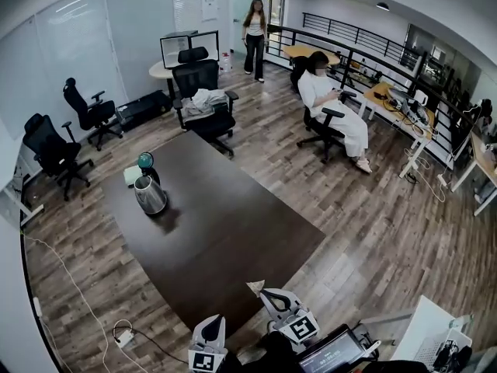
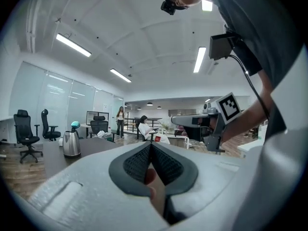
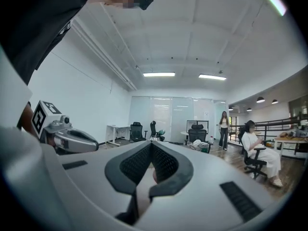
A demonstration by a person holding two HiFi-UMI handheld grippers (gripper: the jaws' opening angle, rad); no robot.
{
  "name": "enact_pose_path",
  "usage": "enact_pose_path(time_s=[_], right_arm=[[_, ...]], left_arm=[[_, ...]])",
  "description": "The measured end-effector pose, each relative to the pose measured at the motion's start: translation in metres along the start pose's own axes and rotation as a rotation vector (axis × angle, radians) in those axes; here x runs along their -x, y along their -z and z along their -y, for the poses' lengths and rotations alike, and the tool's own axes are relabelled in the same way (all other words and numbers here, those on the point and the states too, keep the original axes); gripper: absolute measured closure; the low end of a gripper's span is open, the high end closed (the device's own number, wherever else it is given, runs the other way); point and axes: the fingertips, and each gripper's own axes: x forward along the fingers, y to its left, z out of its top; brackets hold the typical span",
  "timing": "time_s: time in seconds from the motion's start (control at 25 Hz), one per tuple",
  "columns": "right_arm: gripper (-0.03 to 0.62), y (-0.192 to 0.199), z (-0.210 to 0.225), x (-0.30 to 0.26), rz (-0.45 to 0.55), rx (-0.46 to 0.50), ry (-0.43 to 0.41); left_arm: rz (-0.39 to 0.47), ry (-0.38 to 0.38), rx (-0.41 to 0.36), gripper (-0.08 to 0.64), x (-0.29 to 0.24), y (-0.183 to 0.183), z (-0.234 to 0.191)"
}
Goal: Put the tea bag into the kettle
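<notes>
A steel kettle stands near the far left corner of the dark table, with a teal-knobbed lid just behind it. Both are also in the left gripper view, the kettle and the lid. My right gripper is at the table's near corner, shut on a small pale tea bag that sticks out from its tip. The left gripper view shows that gripper level, with the tea bag at its front. My left gripper is beside it, off the table's near edge, jaws shut.
A black chair with clothes on it stands at the table's far end, and more chairs are at the left. One person sits at the right and another stands far back. A cable and power strip lie on the floor.
</notes>
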Motion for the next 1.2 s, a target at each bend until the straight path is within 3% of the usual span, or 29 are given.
enact_pose_path(time_s=[0.16,0.32,0.4,0.6,0.76,0.88,1.04,1.2], right_arm=[[0.588,-0.012,-0.076,-0.009,0.001,-0.055,0.127],[0.588,-0.031,-0.127,-0.031,-0.002,-0.047,0.139],[0.588,-0.039,-0.136,-0.032,-0.006,-0.036,0.144],[0.588,-0.051,-0.145,-0.028,0.093,-0.033,0.141],[0.588,-0.031,-0.151,-0.016,0.097,-0.059,0.144],[0.588,-0.016,-0.144,-0.023,0.083,-0.018,0.114],[0.588,-0.022,-0.163,-0.03,0.084,-0.042,0.113],[0.588,-0.037,-0.176,-0.049,0.068,0.005,0.152]], left_arm=[[-0.016,0.113,-0.006,0.574,0.063,0.018,-0.035],[0.002,0.169,-0.061,0.574,0.1,0.003,-0.078],[0.016,0.163,-0.064,0.574,0.11,-0.012,-0.088],[0.029,0.096,-0.068,0.574,0.125,-0.031,-0.101],[-0.011,0.04,-0.057,0.575,0.148,-0.028,-0.088],[-0.028,-0.004,-0.037,0.575,0.152,-0.02,-0.088],[-0.065,0.014,-0.047,0.575,0.167,-0.008,-0.105],[0.003,0.039,-0.038,0.575,0.161,-0.005,-0.146]])
